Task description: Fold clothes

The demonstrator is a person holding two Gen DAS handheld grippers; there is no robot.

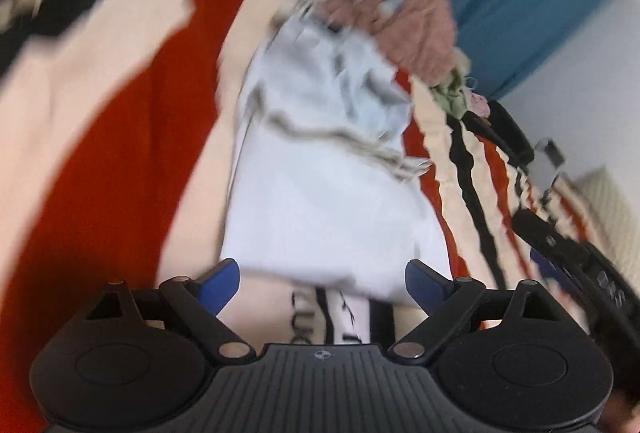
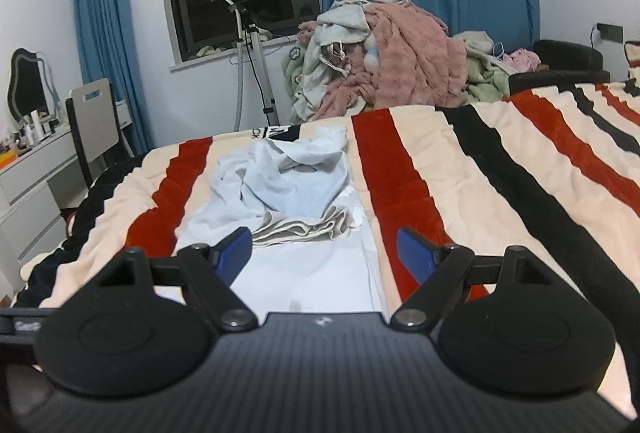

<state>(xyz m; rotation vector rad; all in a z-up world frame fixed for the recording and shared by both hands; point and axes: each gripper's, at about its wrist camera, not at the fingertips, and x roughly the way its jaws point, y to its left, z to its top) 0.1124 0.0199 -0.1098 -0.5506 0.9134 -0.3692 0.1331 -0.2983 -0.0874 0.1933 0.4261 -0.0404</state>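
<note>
Two gripper (image 1: 322, 279) (image 2: 325, 253) units open, white garment (image 2: 288, 169)

Readable text is minimal. Right wrist view: white garment (image 2: 276, 132) at the bed's far edge shows black letters "CK", the rest is cut off. Left wrist view: same print (image 1: 320, 317) too blurred to read. Nothing else legible.

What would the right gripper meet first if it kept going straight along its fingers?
Most likely the white garment spread on the striped blanket. The right gripper is open, tilted slightly down, with the cloth showing between its fingers. How high it sits above the fabric is unclear.
</note>
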